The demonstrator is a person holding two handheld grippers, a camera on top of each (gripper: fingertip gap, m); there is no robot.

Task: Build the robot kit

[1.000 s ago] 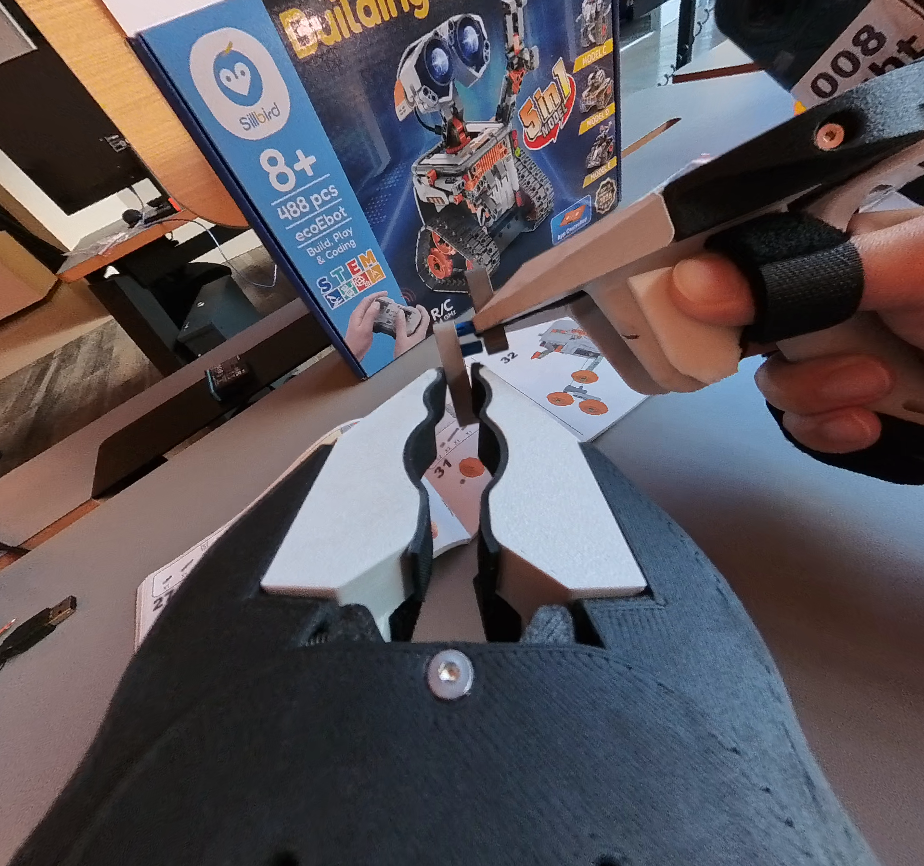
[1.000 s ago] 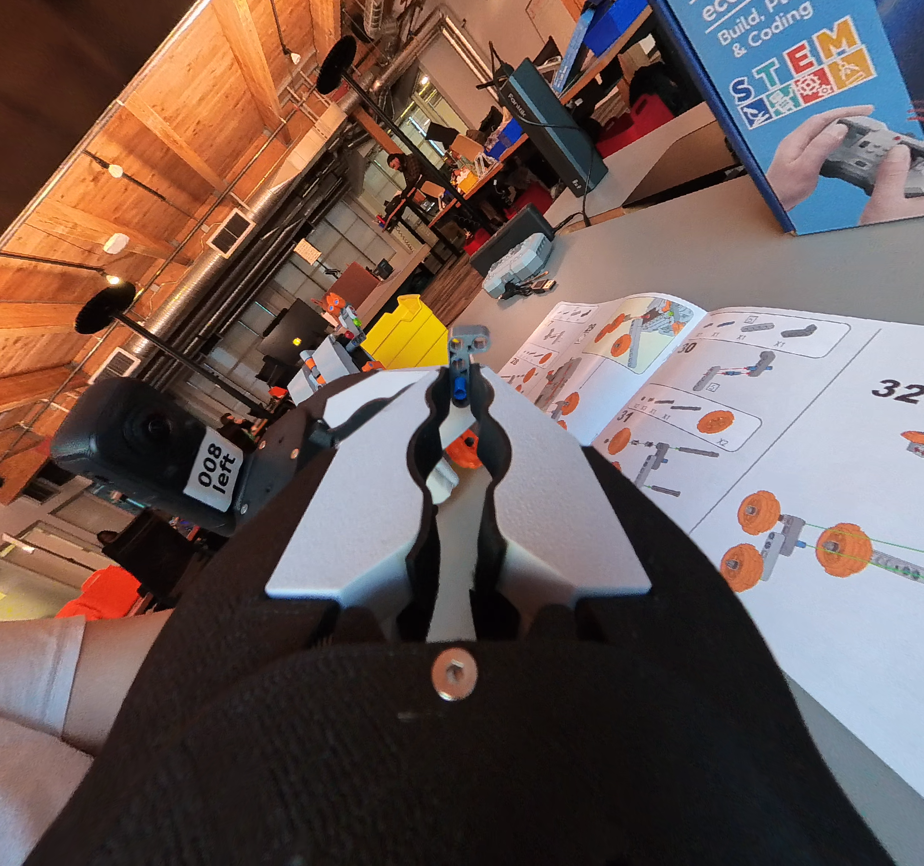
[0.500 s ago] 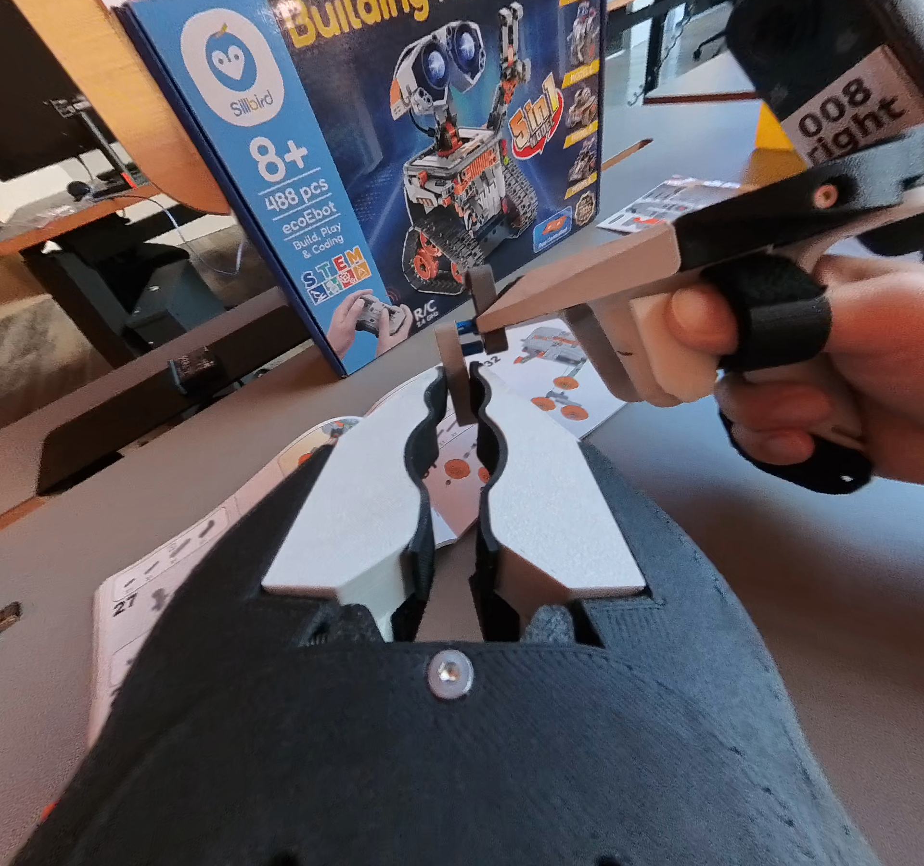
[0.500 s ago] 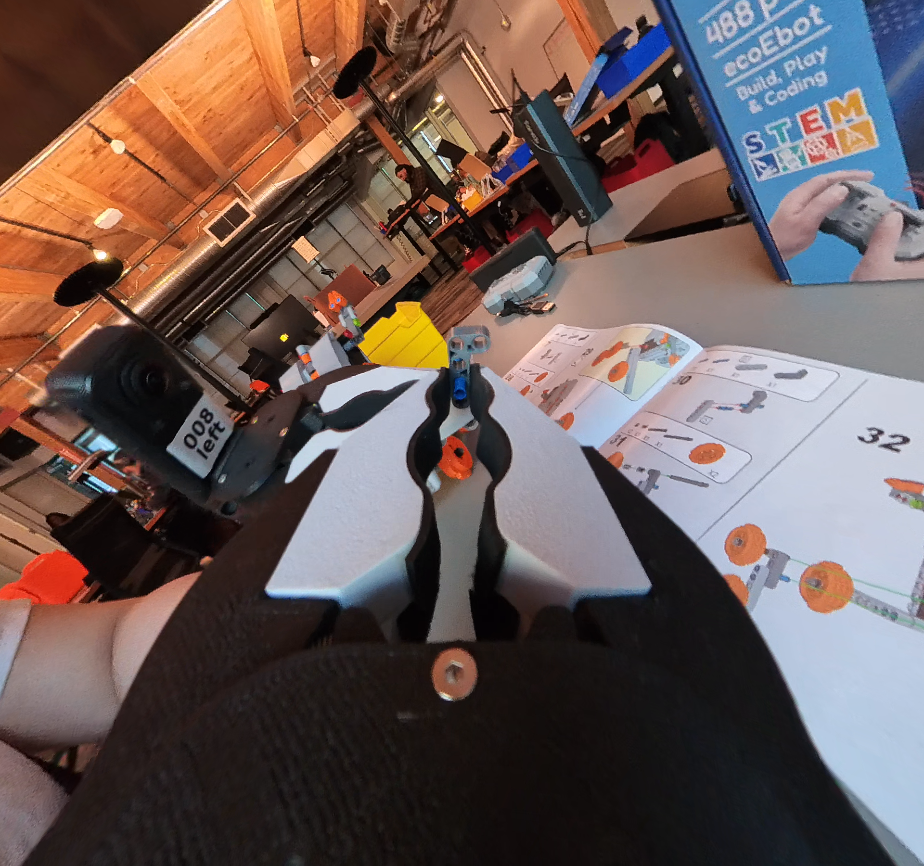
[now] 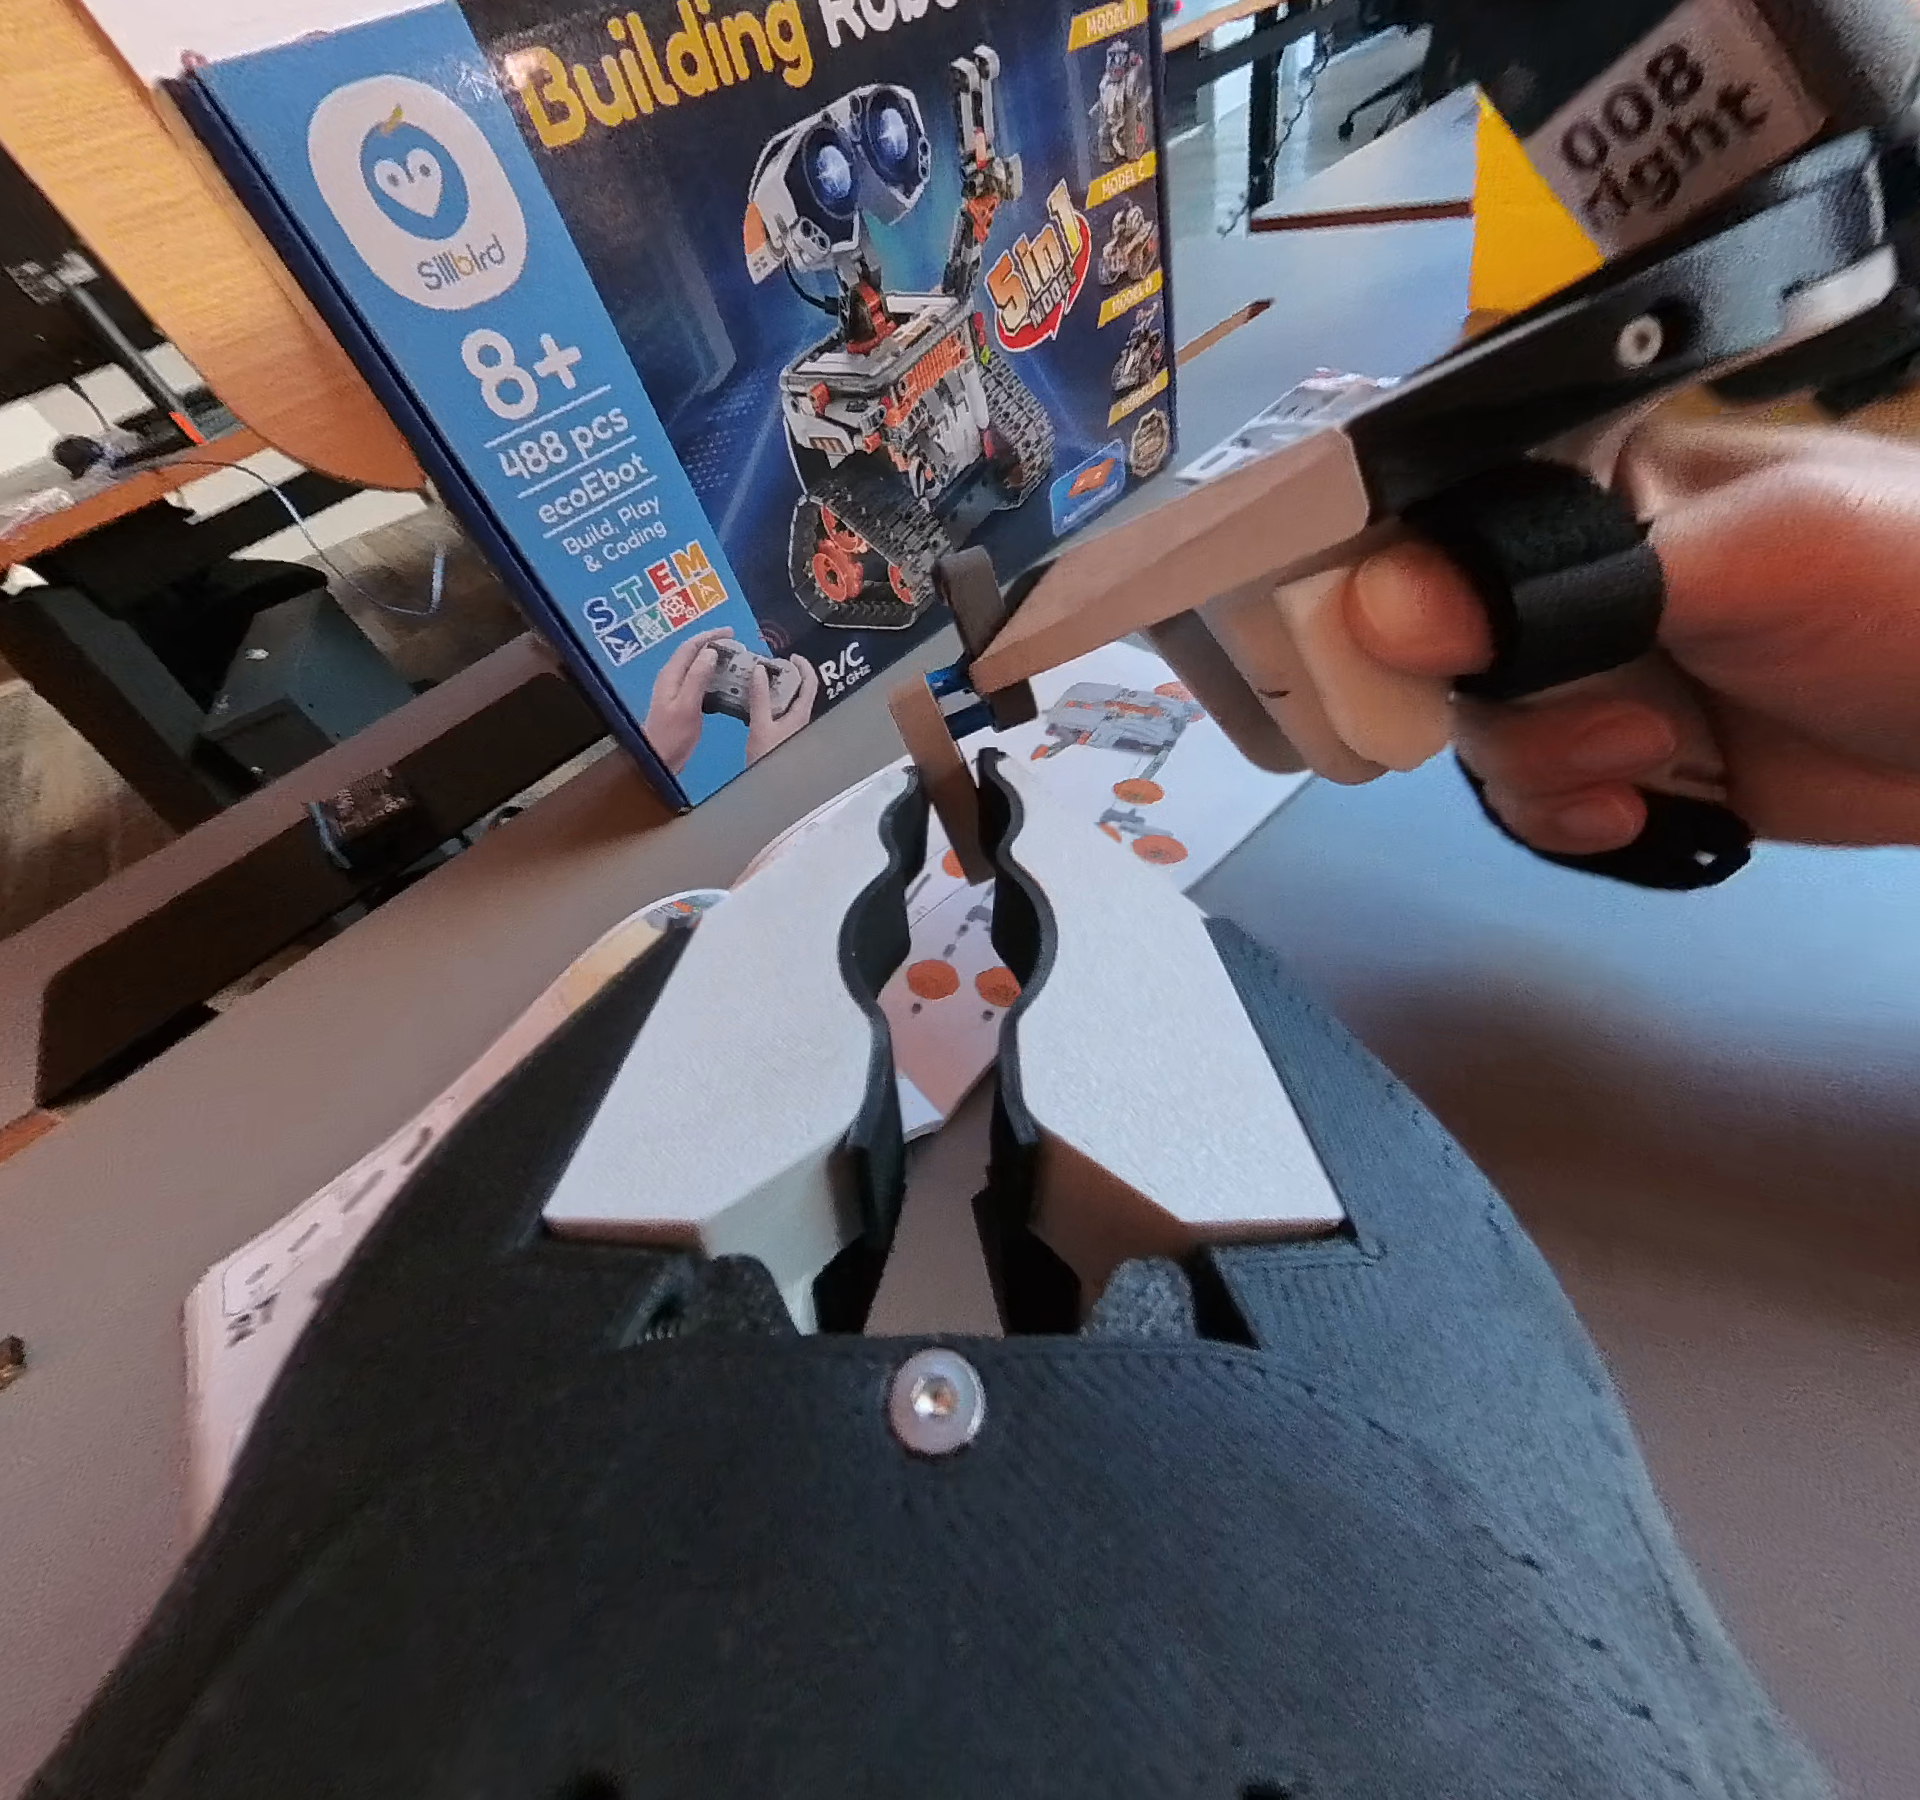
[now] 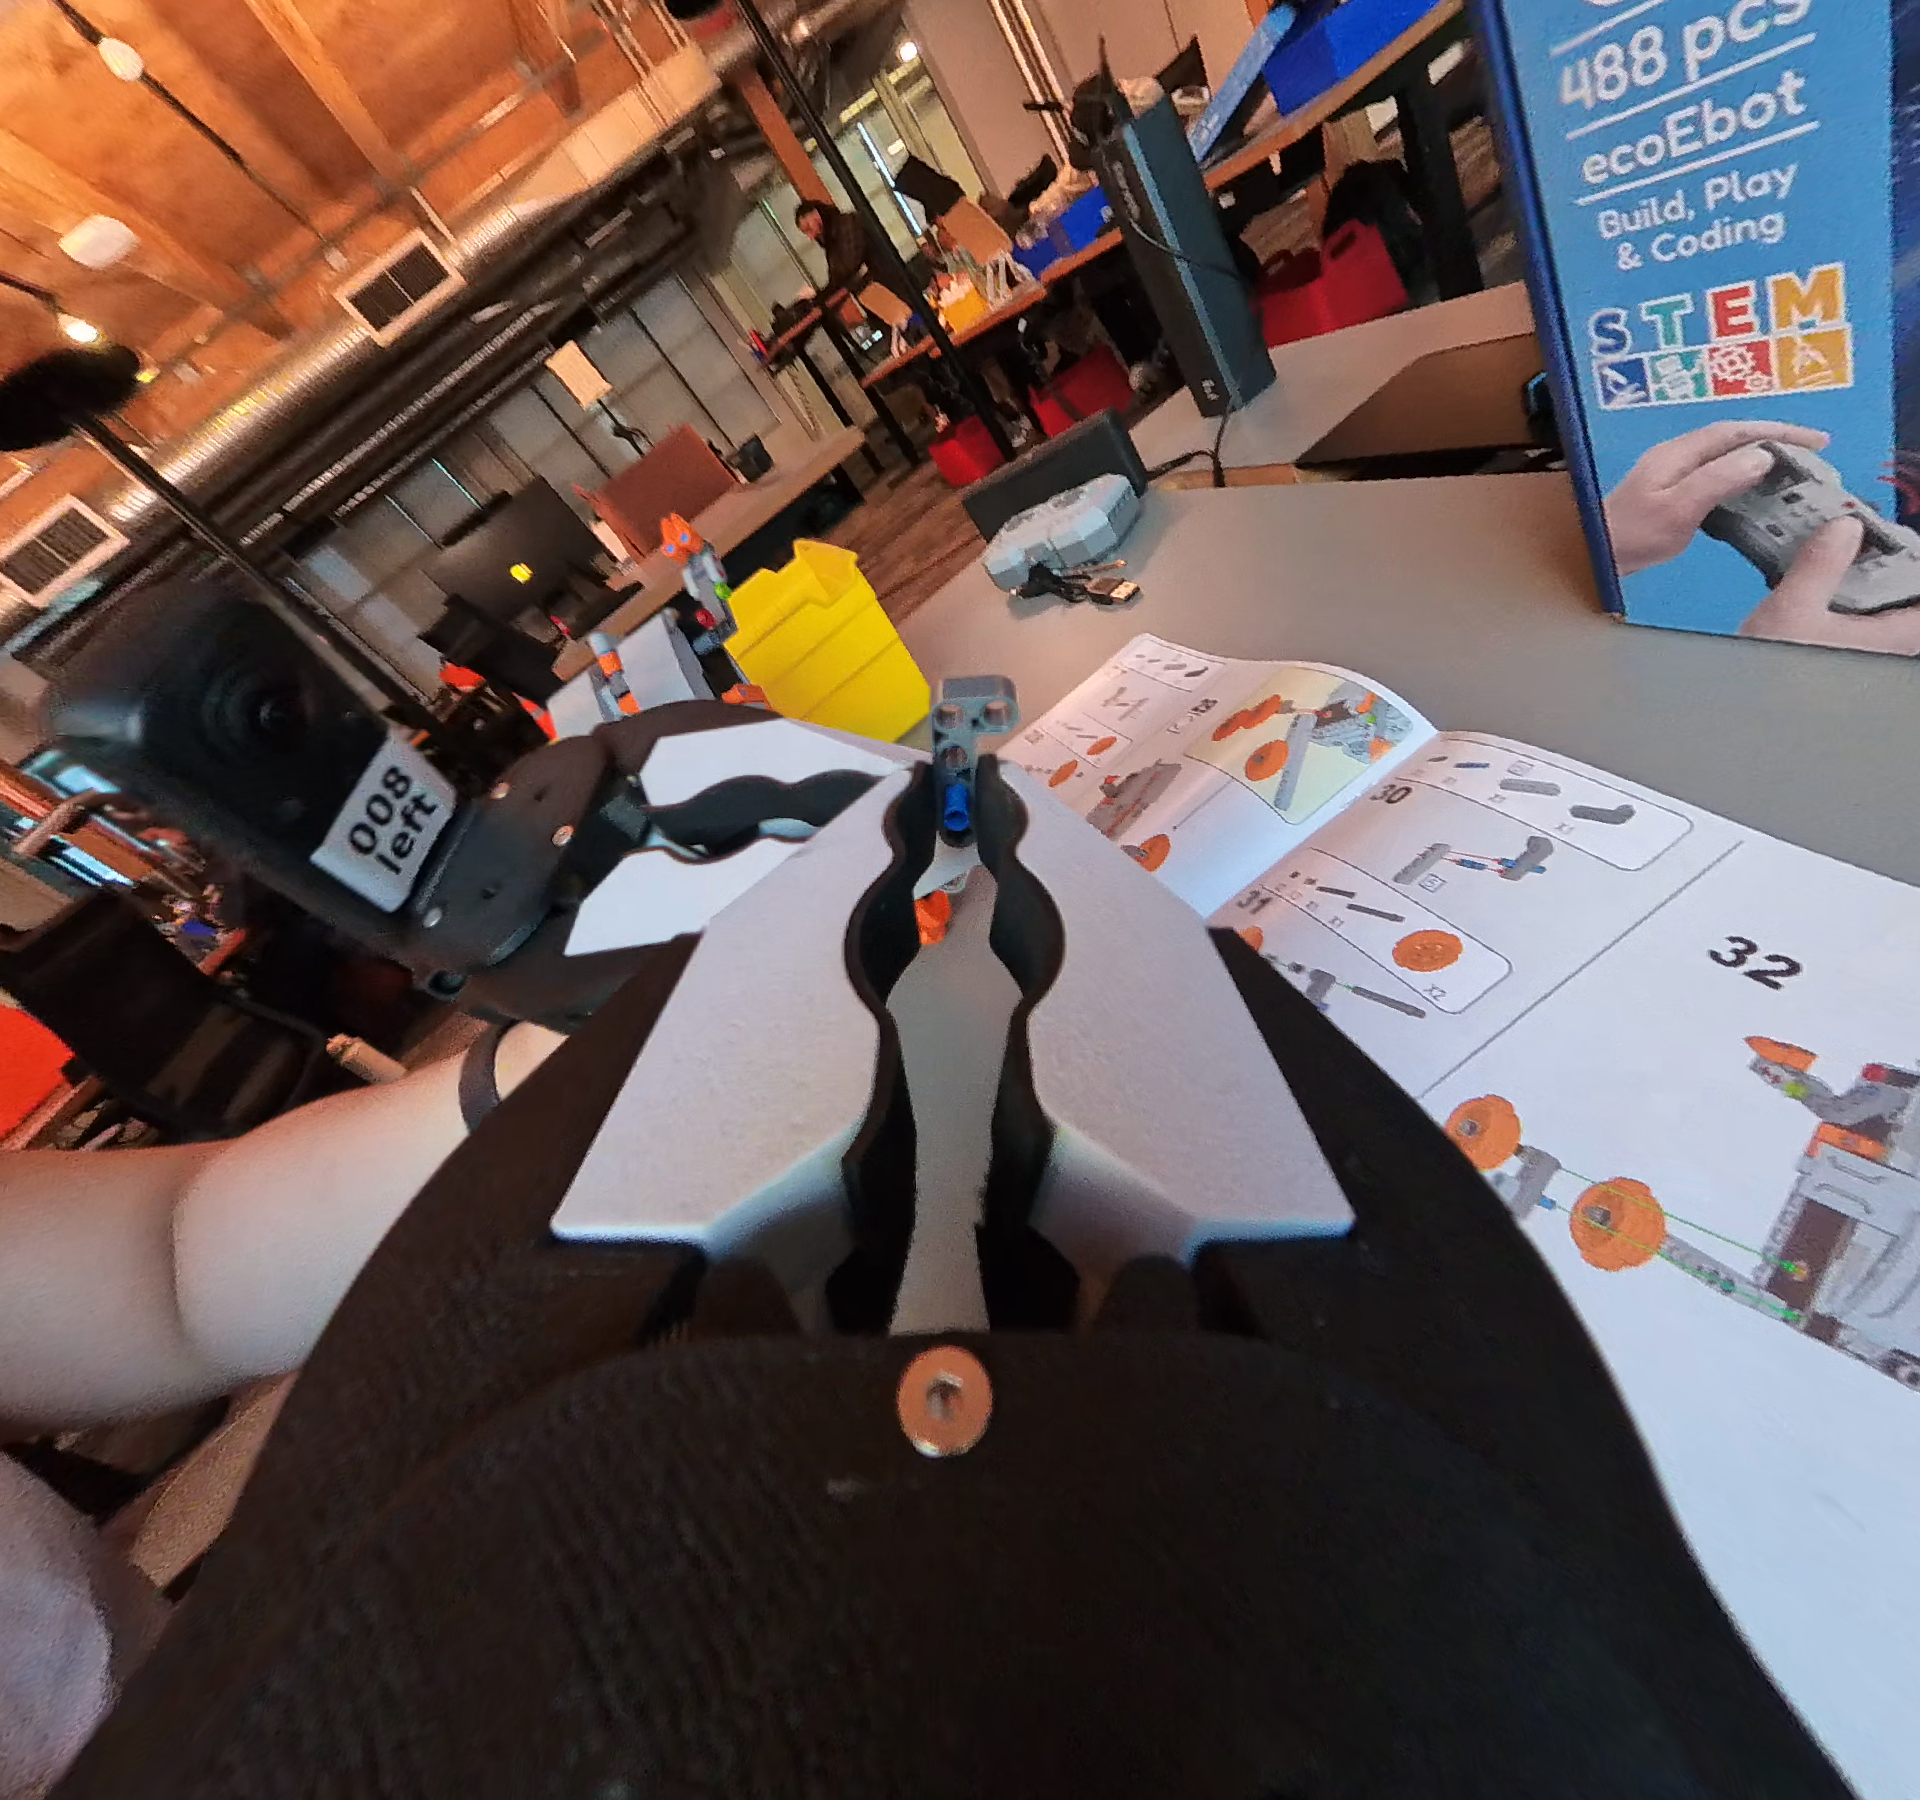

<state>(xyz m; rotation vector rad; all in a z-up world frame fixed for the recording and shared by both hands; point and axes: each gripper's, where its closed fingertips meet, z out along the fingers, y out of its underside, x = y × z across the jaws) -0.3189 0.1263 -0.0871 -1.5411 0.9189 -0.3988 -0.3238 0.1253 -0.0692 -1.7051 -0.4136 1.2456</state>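
My left gripper point(image 5: 951, 789) is shut on a flat grey beam point(image 5: 940, 763) that stands up between its tips. My right gripper point(image 5: 987, 654) comes in from the right in a person's hand. It is shut on a dark grey beam point(image 5: 971, 597) with a blue pin point(image 5: 943, 683). The pin meets the beam in my left gripper. In the right wrist view, my right gripper point(image 6: 958, 794) pinches the holed grey beam point(image 6: 966, 722) and the blue pin point(image 6: 954, 805). My left gripper point(image 6: 862, 789) reaches in from the left. A small orange part point(image 6: 932, 914) shows just below the tips.
A blue robot kit box point(image 5: 727, 348) stands upright behind the grippers. An open instruction booklet point(image 6: 1558, 919) lies on the grey table point(image 5: 1558, 1179) below them. A yellow bin point(image 6: 821, 638) and a grey device with a cable point(image 6: 1060, 524) sit farther off. The grippers are tip to tip, or close to it.
Both grippers stay shut on their pieces, which stay joined. The pair has swung a little. The right wrist view now sits more level with the table.
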